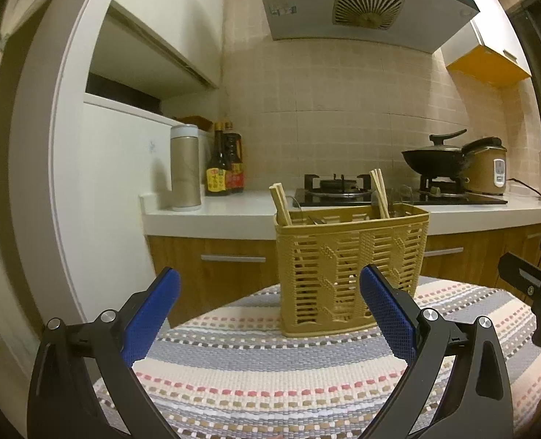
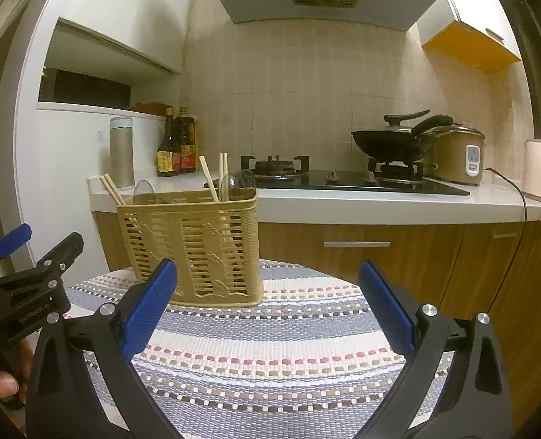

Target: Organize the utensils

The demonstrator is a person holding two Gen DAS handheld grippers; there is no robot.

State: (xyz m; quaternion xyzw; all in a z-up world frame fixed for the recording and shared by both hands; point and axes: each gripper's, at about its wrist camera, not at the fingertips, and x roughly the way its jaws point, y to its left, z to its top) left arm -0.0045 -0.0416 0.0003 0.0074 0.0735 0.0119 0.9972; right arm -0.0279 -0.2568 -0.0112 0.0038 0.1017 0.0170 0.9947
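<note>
One basket (image 2: 193, 245) stands on the striped mat (image 2: 270, 347) at eleven o'clock of the right gripper (image 2: 268, 305), holding five chopsticks (image 2: 209, 179) and three clear spoons (image 2: 234, 183). Both the right gripper and the left gripper (image 1: 270, 311) gape wide, gripping nothing. Two sauce bottles (image 2: 177, 150) stand on the counter (image 2: 380, 201) behind.

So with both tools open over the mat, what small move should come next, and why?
Probably nothing more than easing both back. The left tool and right tool are open and hold nothing, the chopsticks and spoons already stand in the basket, and no loose utensil shows on the striped mat.
</note>
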